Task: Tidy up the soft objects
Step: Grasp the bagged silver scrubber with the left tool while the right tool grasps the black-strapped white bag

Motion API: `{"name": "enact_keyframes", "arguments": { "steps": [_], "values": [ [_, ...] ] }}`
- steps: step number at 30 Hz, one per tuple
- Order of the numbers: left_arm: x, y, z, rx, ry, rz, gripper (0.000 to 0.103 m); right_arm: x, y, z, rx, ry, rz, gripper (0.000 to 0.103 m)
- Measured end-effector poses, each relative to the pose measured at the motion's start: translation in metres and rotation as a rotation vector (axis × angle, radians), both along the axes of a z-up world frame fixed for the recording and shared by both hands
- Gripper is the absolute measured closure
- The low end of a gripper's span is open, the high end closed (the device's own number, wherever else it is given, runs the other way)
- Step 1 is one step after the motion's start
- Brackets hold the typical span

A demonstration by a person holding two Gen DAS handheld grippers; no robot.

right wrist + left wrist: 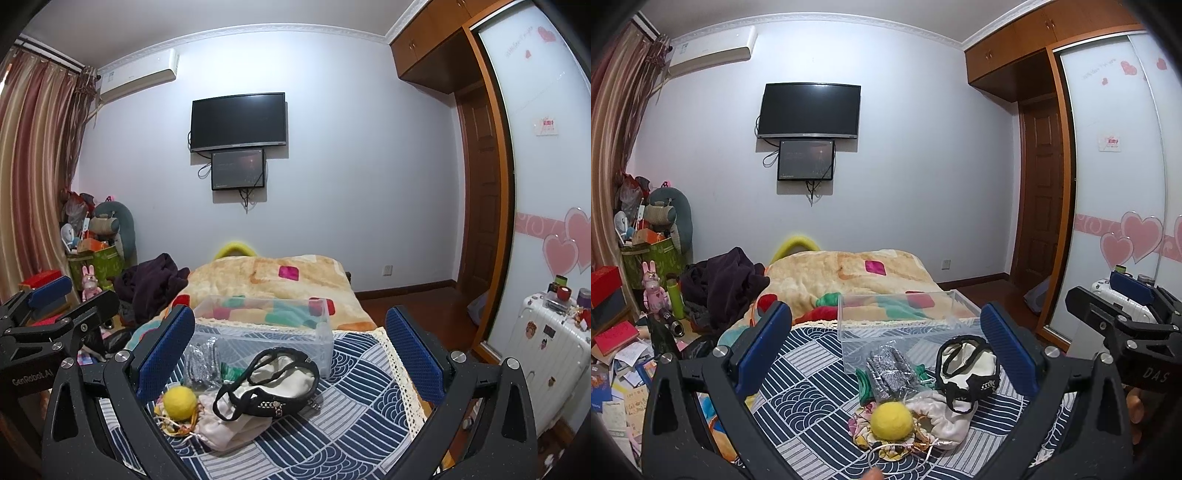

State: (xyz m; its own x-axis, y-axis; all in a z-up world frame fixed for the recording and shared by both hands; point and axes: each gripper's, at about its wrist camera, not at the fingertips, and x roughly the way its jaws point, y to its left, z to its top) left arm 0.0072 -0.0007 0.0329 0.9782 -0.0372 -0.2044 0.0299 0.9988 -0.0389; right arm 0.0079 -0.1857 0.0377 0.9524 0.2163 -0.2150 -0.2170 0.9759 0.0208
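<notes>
Soft pile lay on the bed's patterned cloth (798, 373): yellow ball (891, 421) on floral fabric, touching a pink pouch (942, 417), grey sock (892, 373) behind, white bag (967, 369) with black trim to the right. Clear bin (905, 317) stood just behind the pile. Left tongs (886, 350) spread wide above the pile, holding nothing. Right tongs (291, 354) also wide, nothing held. Blanket (266, 273) beyond the bin.

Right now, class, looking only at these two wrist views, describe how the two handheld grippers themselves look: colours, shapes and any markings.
Both the left gripper and the right gripper have black speckled frames with slotted cut-outs and silver round bolts. Each finger carries a long blue textured pad. White lettering appears on the bodies: "DAS" on the right one, "GenRobot.AI" on the left. No cables or sleeves show.
</notes>
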Motion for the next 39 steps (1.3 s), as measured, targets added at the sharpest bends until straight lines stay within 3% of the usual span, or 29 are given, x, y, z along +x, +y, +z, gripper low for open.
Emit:
{"name": "enact_keyframes", "arguments": {
  "steps": [8, 16, 20, 32, 39],
  "values": [
    [0.02, -0.005, -0.026, 0.035, 0.084, -0.022, 0.0, 0.013, -0.003, -0.013, 0.006, 0.04, -0.009, 0.0],
    [0.058, 0.011, -0.075, -0.047, 0.285, -0.042, 0.0, 0.036, -0.014, -0.046, 0.015, 0.162, 0.02, 0.0],
    [0.076, 0.019, -0.091, -0.088, 0.362, -0.04, 0.015, 0.051, -0.018, -0.063, 0.03, 0.248, 0.038, 0.001],
    [0.137, 0.007, -0.093, -0.113, 0.423, -0.093, 0.019, 0.087, -0.015, -0.082, 0.033, 0.383, 0.114, 0.022],
    [0.16, 0.021, -0.115, -0.192, 0.519, -0.089, 0.024, 0.115, -0.017, -0.097, 0.086, 0.502, 0.165, 0.044]
  ]
}}
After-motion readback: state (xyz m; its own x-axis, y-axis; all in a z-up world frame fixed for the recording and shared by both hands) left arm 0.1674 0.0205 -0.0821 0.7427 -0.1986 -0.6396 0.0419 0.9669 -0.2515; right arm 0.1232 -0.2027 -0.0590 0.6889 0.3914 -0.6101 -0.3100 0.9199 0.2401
